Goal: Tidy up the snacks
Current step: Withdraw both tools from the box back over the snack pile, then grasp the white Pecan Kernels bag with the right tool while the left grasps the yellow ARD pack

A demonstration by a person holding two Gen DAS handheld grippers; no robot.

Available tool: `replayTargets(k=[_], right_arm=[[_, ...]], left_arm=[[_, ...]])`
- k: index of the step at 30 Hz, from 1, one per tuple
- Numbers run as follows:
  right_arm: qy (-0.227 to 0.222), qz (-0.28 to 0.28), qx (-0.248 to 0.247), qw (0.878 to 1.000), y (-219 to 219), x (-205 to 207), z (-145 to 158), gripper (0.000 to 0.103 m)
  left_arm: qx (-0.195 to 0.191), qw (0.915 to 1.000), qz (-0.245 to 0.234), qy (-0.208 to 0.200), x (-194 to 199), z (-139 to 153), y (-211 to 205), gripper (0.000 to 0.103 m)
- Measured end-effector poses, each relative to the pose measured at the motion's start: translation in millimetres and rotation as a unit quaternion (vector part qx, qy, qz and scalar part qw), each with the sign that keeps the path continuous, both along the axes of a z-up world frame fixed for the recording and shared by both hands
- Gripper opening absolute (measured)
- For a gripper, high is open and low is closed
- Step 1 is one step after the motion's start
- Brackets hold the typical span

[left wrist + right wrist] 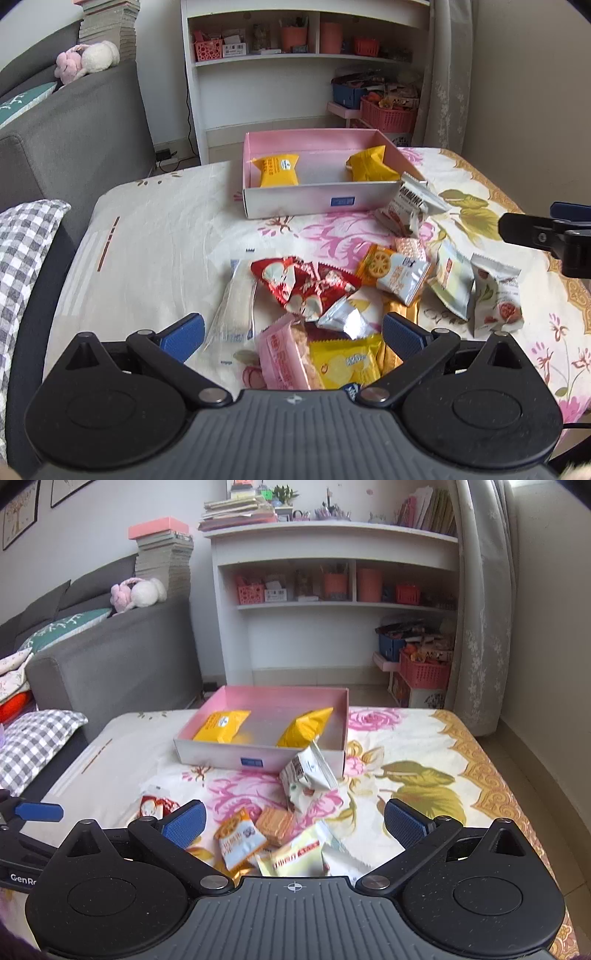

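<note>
We see the pink box at centre frame on the floral cloth, holding two yellow packets, one at each end. Loose snacks lie piled below it. Our left gripper and right gripper both gape wide, gripping nothing

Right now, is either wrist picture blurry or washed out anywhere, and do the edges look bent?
Left wrist view: sharp on the snack pile, daylight washing out the pink box floor. Right wrist view: the packets nearest the lens are soft, the white packet and box crisper. Both views: fisheye bowing of the white shelf, dark corners.
</note>
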State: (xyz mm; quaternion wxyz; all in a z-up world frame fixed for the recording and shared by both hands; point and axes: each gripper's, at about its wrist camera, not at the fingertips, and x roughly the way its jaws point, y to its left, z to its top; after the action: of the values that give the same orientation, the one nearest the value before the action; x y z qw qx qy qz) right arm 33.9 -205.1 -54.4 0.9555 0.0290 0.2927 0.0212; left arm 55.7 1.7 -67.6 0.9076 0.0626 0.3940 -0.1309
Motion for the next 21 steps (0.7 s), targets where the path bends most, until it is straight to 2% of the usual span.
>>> replayTargets(k=[5, 9, 14, 18, 19, 21], right_arm=[[0.031, -0.005, -0.011, 0.999, -8, -5, -14, 0.103], [0.081, -0.030, -0.025, 0.996, -15, -2, -30, 0.103], [0.153, -0.065, -0.003, 0.986, -28, 7, -48, 0.103], [0.186, -0.082, 0.048, 0.978, -39, 12, -56, 0.103], [0.193, -0.087, 0.059, 0.976, -41, 14, -57, 0.103], [0.205, -0.096, 0.081, 0.971, -45, 16, -60, 0.103]], left_arm=[[0.000, 0.9994, -0.002, 0.034, -1, -17, 6, 0.103], [-0.009, 0.9967, -0.002, 0.080, 1, -32, 11, 0.101], [-0.028, 0.9931, -0.002, 0.114, 0, -40, 11, 0.085], [-0.042, 0.9941, -0.022, 0.097, -3, -34, 7, 0.071], [-0.050, 0.9940, -0.031, 0.093, -2, -32, 6, 0.064], [-0.058, 0.9935, -0.045, 0.088, -2, -30, 3, 0.062]])
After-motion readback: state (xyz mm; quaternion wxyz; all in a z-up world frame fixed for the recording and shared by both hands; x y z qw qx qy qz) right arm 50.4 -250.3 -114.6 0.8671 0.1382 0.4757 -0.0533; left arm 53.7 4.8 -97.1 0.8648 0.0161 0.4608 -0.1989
